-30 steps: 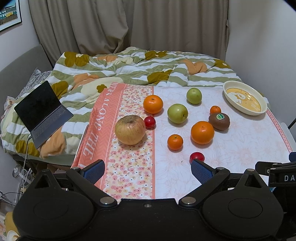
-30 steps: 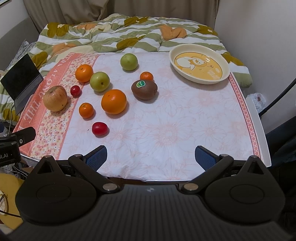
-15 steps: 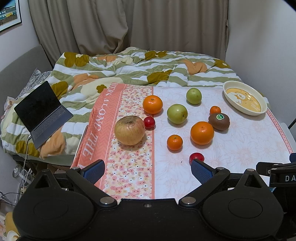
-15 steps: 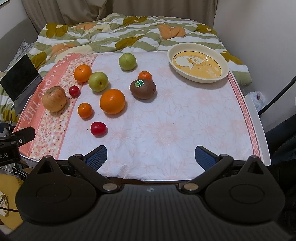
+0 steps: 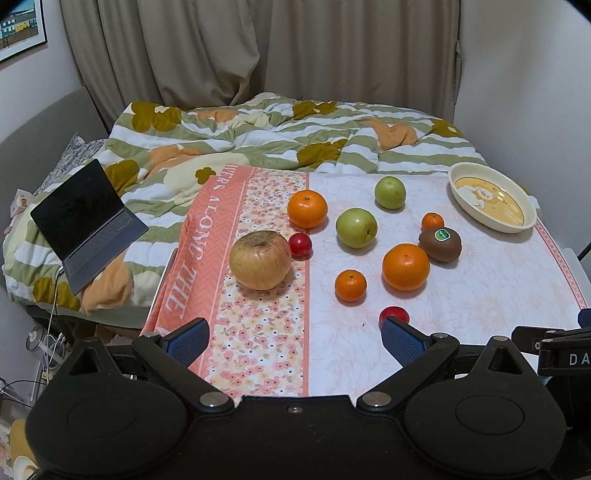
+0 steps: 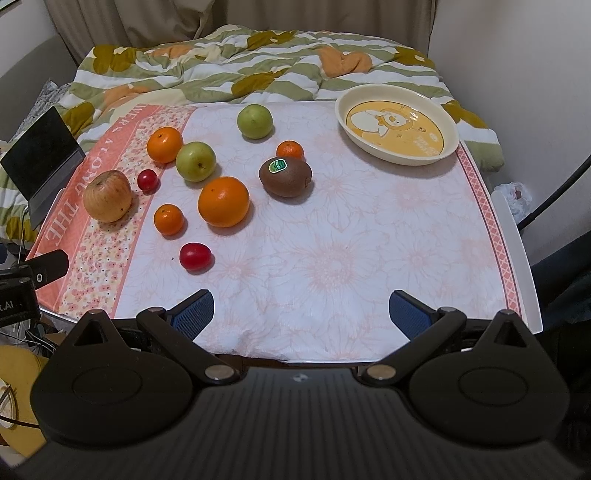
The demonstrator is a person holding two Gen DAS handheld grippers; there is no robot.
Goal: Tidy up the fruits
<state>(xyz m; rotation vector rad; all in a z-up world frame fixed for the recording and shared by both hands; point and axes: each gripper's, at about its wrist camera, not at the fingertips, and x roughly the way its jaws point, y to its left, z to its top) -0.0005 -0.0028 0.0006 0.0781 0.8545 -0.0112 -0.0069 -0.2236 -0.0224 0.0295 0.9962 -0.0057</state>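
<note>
Nothing sorted yet: the plate at upper right is empty, fruit lies scattered left of centre, and both hand-held grippers hover spread apart, holding nothing.

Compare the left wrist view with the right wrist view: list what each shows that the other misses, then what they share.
Only the left wrist view shows the framed picture on the wall and the open laptop's keyboard.

Only the right wrist view shows the white bag past the table's right edge and the full red tomato, half hidden in the left view.

Both share the plate, kiwi, big apple, and open, empty grippers: left gripper, right gripper.
</note>
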